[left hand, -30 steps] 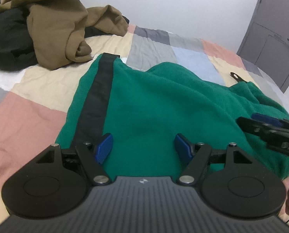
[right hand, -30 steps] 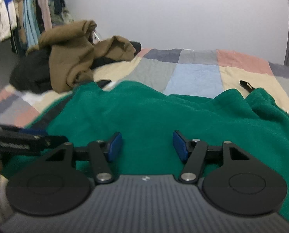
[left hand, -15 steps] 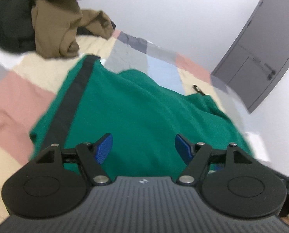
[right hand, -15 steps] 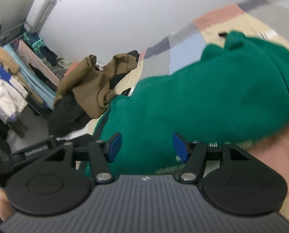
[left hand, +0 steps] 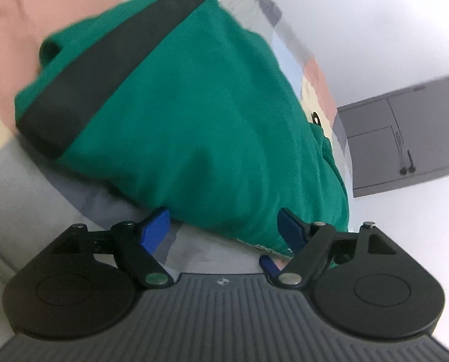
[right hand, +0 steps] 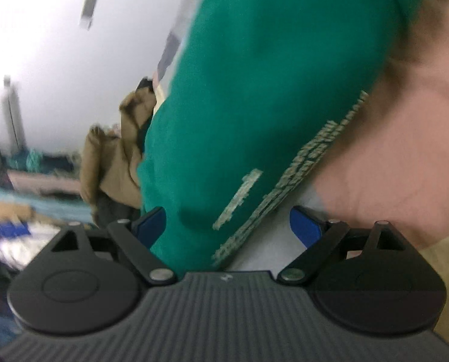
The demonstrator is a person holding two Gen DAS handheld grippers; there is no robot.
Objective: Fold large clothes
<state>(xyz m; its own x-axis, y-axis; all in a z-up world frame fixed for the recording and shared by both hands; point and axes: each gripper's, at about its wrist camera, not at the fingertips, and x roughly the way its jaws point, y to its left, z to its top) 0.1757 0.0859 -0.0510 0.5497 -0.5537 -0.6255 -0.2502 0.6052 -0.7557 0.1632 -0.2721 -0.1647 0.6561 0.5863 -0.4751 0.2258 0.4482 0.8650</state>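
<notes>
Green garment (left hand: pixel 194 114) filling centre frame on patchwork bed (left hand: pixel 10 24); left gripper (left hand: pixel 224 230) and right gripper (right hand: pixel 227 226) fingers spread, gripping nothing.

The right tongs (right hand: pixel 226 221) are seen spread wide, blue pads (right hand: pixel 304 227) apart. A green garment (right hand: pixel 254 90) with pale printed lettering is draped between them on the patchwork bed (right hand: pixel 405 166); brown clothing (right hand: pixel 113 157) is heaped beyond.

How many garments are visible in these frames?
2: a green garment on the patchwork bed before both grippers, and a brown garment heaped behind it. Blur may hide others.
</notes>
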